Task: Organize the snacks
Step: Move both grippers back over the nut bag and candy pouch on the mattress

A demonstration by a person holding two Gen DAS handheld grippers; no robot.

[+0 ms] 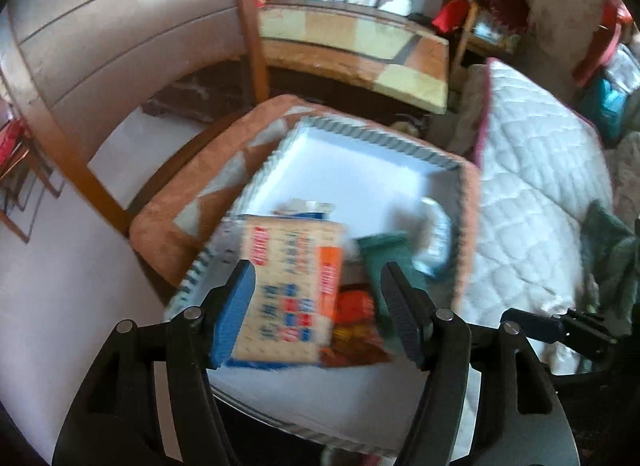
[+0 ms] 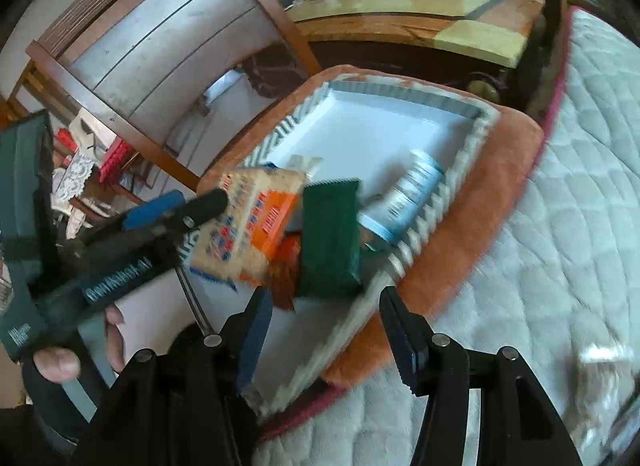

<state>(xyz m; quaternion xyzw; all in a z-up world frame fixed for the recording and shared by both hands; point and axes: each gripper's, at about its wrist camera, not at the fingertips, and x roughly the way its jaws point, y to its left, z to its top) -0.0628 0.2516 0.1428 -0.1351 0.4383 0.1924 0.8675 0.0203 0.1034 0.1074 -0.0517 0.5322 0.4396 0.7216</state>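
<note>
A white tray (image 1: 360,161) with a grey ribbed rim sits on an orange cushion (image 1: 188,201). In it lie a cracker pack (image 1: 292,286) in cream, orange and blue, a green pack (image 1: 384,262), a red-orange pack (image 1: 352,306) and a blue-white pack (image 1: 436,234). My left gripper (image 1: 320,286) is open, its jaws wide either side of the cracker pack, just above it. In the right wrist view the left gripper (image 2: 192,205) reaches the cracker pack (image 2: 248,225) from the left. My right gripper (image 2: 326,314) is open and empty over the tray's near rim (image 2: 352,330), close to the green pack (image 2: 328,242).
A white quilted bed cover (image 1: 532,185) lies to the right of the cushion. A wooden bench or low table (image 1: 352,45) stands behind. A wooden-framed cabinet (image 1: 100,49) is at the left. A crinkled clear wrapper (image 2: 604,358) lies on the quilt.
</note>
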